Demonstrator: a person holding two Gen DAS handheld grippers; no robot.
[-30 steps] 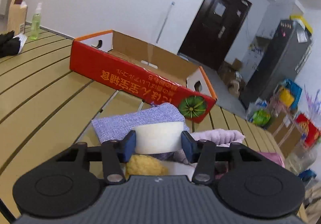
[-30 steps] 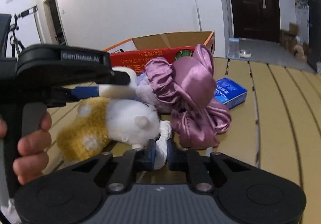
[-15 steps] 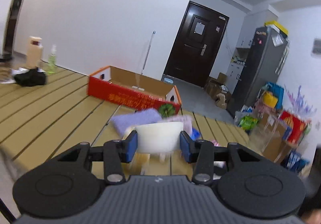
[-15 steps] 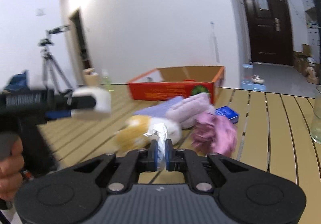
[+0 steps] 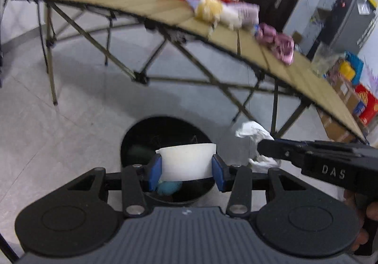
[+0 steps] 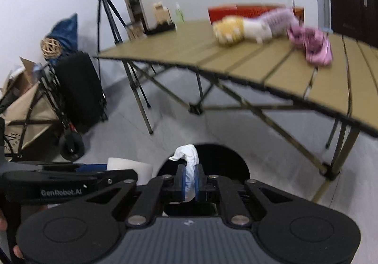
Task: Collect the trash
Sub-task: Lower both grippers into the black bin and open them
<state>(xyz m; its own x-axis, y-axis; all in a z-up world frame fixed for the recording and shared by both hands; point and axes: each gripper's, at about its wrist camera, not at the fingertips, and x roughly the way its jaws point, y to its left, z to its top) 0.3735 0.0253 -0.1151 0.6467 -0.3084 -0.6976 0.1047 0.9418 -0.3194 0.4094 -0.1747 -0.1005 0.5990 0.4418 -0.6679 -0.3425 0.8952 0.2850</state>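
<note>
Left wrist view: my left tool (image 5: 186, 169) grips a cup (image 5: 186, 161), right tool (image 6: 190, 180) pinches a tissue (image 6: 189, 160), both over the bin (image 5: 146, 136). Next I'd just let go.

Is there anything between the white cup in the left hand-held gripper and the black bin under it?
Nothing visible blocks it. The white cup sits clamped in the left hand-held gripper directly over the open mouth of the black bin. The crumpled tissue in the right hand-held gripper is off to the side.
</note>
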